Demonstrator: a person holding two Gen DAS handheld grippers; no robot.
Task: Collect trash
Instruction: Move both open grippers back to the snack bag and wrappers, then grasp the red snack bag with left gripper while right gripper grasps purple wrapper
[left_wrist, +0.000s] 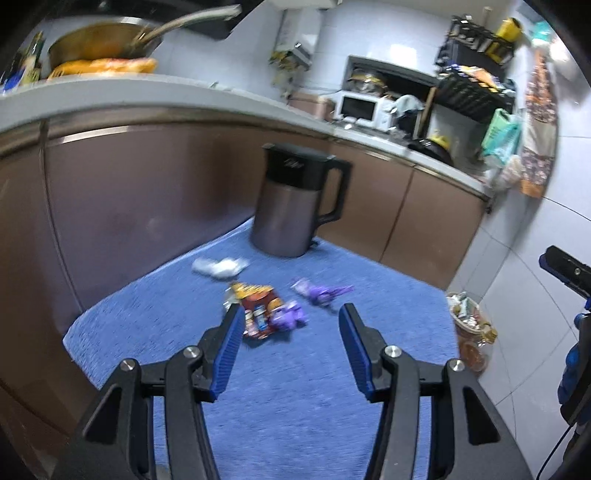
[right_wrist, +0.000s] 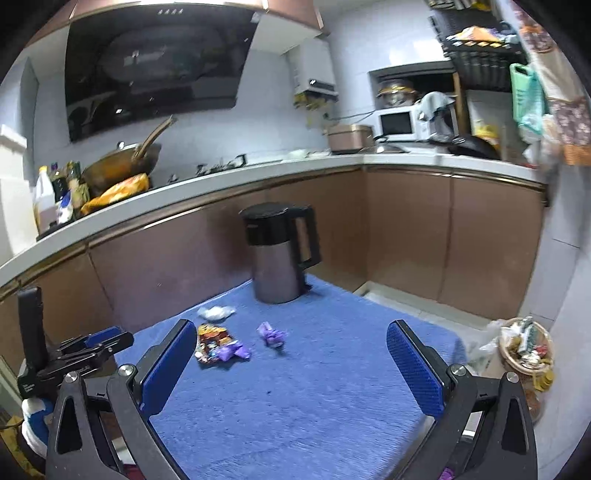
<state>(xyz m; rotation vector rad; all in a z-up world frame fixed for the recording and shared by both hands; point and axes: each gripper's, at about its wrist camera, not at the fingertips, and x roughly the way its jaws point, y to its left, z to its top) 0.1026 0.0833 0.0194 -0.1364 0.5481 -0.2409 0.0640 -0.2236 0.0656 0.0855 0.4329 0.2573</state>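
Left gripper (left_wrist: 291, 321) and right gripper (right_wrist: 291, 354): jaws apart, empty, above bare blue towel (left_wrist: 295, 406). Crinkled wrappers (left_wrist: 262, 314) lie mid-towel, before smooth metal kettle (left_wrist: 295, 199) at far edge. Basket (right_wrist: 526, 347) beyond right edge.

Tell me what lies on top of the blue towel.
On the blue towel: a kettle, a white wad, a colourful snack wrapper and two purple wrappers. Whatever is under the kettle is hidden.

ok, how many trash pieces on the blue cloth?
3 clumps: white wad nearest the kettle, red snack bag with purple wrapper left, purple wrapper right. Overlaps may hide more.
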